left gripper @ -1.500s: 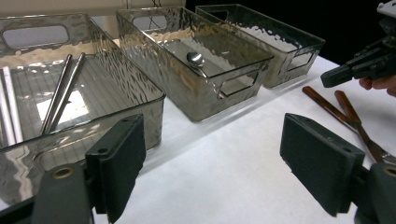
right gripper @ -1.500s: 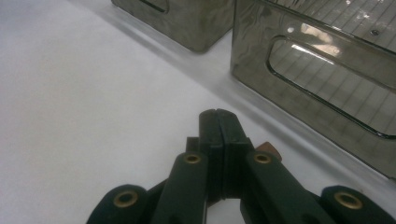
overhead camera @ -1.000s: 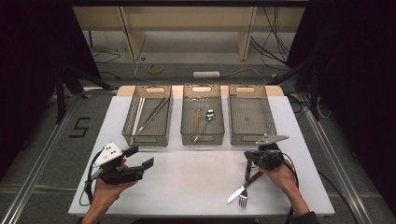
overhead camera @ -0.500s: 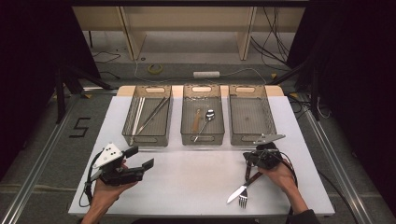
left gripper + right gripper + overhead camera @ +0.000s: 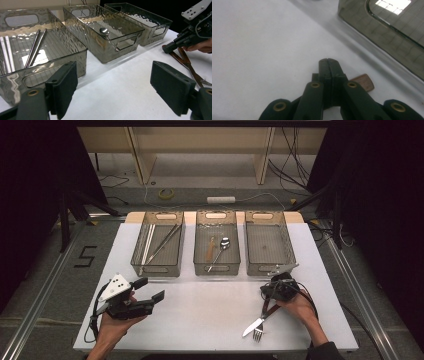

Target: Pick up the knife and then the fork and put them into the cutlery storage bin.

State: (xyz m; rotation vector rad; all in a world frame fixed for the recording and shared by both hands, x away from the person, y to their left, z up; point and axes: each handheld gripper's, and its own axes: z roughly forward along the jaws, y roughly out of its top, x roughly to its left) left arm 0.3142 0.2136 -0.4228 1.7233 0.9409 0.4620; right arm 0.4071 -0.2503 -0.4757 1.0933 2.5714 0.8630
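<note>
Right now my right gripper (image 5: pixel 272 296) sits low on the white table (image 5: pixel 200 310), near the right-hand bin (image 5: pixel 287 265), with its jaws pressed together. They rest over the brown handles of the knife (image 5: pixel 255 324) and fork (image 5: pixel 261 330), but I cannot tell whether they pinch one. Both utensils lie on the table, tips toward me. My left gripper (image 5: pixel 150 290) hovers wide open, well apart, in front of the left bin (image 5: pixel 142 262).

Bare table (image 5: pixel 210 310) between grippers lies open; three bins (image 5: pixel 216 251) block beyond.
</note>
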